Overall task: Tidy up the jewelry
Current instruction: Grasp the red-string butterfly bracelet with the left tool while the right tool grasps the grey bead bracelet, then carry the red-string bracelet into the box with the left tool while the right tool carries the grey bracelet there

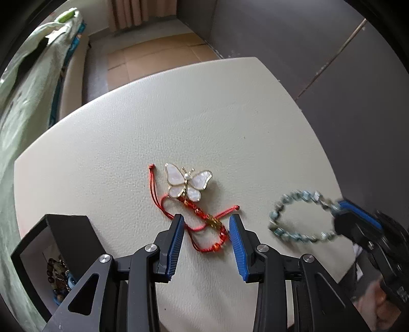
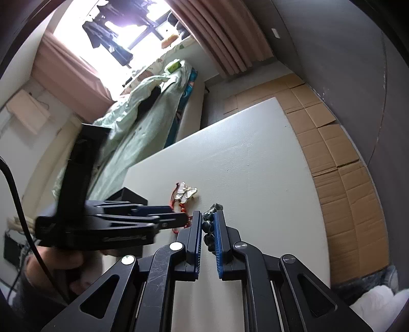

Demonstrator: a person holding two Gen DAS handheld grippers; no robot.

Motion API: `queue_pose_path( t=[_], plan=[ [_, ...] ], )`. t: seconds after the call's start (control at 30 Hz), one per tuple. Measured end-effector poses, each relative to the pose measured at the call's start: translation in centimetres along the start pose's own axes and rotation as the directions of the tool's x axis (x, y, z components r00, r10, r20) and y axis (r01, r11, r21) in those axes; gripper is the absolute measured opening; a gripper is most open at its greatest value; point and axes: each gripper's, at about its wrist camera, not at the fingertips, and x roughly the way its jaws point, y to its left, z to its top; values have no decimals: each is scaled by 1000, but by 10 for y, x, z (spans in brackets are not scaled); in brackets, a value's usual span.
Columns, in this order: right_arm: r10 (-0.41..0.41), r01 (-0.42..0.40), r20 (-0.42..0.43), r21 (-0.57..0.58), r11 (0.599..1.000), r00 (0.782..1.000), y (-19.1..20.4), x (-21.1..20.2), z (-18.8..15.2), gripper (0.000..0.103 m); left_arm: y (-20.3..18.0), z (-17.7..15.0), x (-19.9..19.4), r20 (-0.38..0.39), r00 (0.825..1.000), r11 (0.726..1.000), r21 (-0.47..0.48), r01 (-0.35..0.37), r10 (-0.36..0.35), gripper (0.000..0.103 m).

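Right claw [image 2: 207, 224] clamped on blue-grey beaded bracelet [image 1: 301, 217]; left claw [image 1: 207, 227] apart.

Window [image 2: 122, 23] glare; edges warped; bracelet [image 1: 301, 217] blurred, perhaps motion.

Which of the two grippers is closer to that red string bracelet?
Left. The left gripper straddles the red bracelet with open jaws; the right gripper is off to one side, shut on the blue bead bracelet.
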Motion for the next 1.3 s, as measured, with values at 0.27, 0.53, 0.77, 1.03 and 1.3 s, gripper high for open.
queue_pose_path(
  t=[0.27,0.53,0.77,1.03,1.3],
  plan=[
    [25,-26,22,41,999,999,-1,-12,-20,10,-8,-1,6,30,993,993,8,-116,115,39],
    [26,-27,15,57,998,1000,-1,-12,-32,10,-10,-9,4,35,990,990,32,-137,136,8],
    [35,-37,29,59,998,999,2,-18,-32,10,1,-14,-19,69,995,997,17,-70,69,7],
    [62,-63,62,24,998,996,21,-29,-27,10,8,-26,-77,167,986,999,7,-31,30,7],
    [102,-100,83,-29,995,991,52,-36,-21,10,32,-38,-131,260,966,1000,-15,1,3,7]
  ],
)
